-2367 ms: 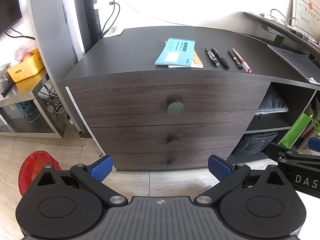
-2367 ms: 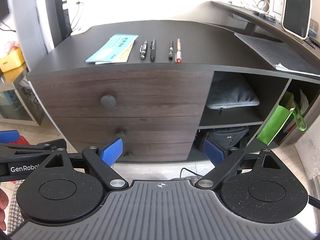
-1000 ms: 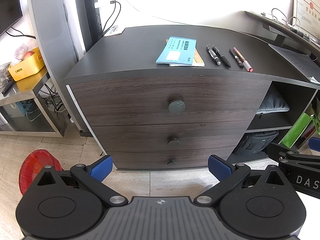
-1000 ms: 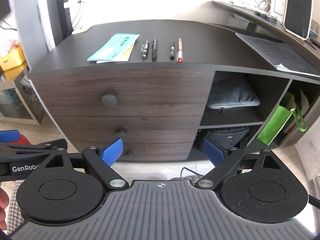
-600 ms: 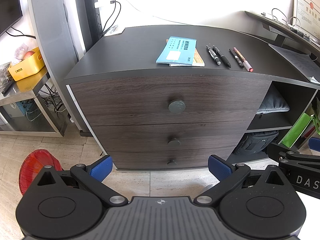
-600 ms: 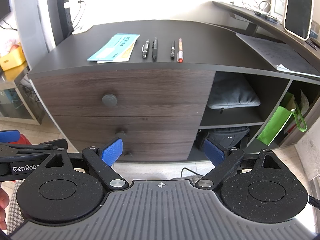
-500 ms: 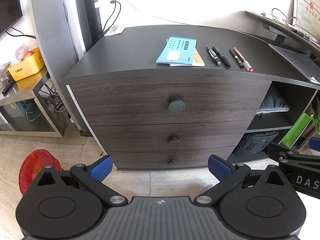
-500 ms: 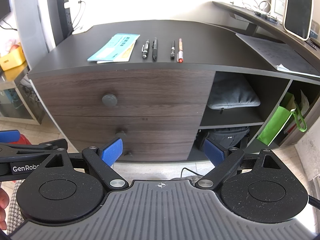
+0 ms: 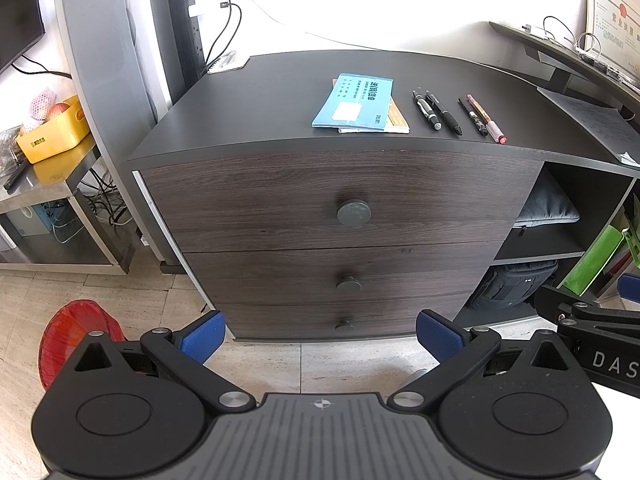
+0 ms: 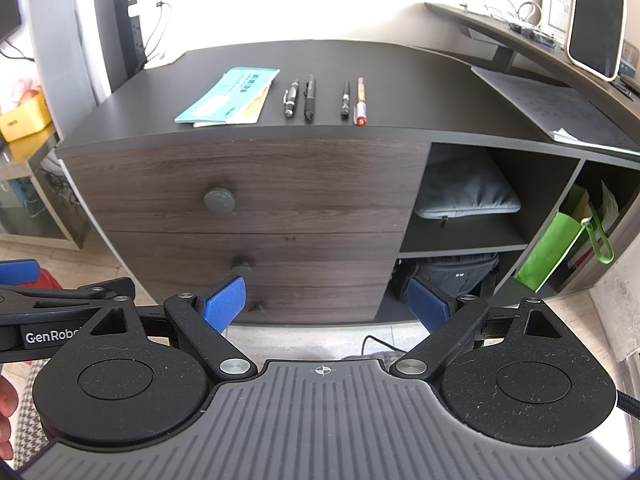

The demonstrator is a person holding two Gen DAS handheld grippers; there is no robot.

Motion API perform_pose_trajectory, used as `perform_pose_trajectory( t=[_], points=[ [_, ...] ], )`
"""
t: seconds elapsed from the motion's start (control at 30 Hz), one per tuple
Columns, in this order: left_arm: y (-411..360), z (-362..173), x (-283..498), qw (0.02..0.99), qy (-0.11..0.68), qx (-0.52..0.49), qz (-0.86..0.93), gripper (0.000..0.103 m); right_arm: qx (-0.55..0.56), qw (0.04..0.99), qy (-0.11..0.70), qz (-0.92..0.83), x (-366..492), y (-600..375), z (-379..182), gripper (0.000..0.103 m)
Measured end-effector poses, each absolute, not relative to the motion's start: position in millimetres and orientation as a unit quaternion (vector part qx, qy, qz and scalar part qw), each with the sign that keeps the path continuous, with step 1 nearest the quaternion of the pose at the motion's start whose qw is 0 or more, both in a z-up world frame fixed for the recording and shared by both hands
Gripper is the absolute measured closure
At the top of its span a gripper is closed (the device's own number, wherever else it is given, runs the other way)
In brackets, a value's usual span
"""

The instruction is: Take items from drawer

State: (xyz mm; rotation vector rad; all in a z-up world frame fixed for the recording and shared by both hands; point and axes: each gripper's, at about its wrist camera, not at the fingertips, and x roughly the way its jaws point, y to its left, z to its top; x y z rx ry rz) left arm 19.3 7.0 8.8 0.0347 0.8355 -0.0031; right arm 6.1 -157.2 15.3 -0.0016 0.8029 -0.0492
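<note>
The drawer fronts (image 9: pixel 340 200) are dark brown woodgrain under a near-black top (image 9: pixel 280 92), each with a grey round knob (image 9: pixel 353 213). A light blue booklet (image 9: pixel 354 102) lies over an orange-tan one. The pens (image 9: pixel 436 111) are black (one pinkish with a red tip (image 9: pixel 486 119)). Gripper pads (image 10: pixel 223 299) are bright blue on black arms. A lime-green bag (image 10: pixel 552 252), a yellow bin (image 9: pixel 54 136), a red basket (image 9: pixel 76 334).

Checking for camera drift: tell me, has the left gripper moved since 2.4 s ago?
Yes, slightly. The top knob sits a touch lower and further right in the left wrist view, so the left gripper drifted up and left.
</note>
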Motion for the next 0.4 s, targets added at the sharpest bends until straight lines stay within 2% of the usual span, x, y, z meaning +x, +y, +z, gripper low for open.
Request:
perform_pose_trajectory(
  t=[0.4],
  points=[
    [5.6,9.8,17.8,0.917,0.398,0.027,0.0,0.001,0.0,0.92,0.391,-0.023,6.7,-158.9,15.1,0.011]
  ],
)
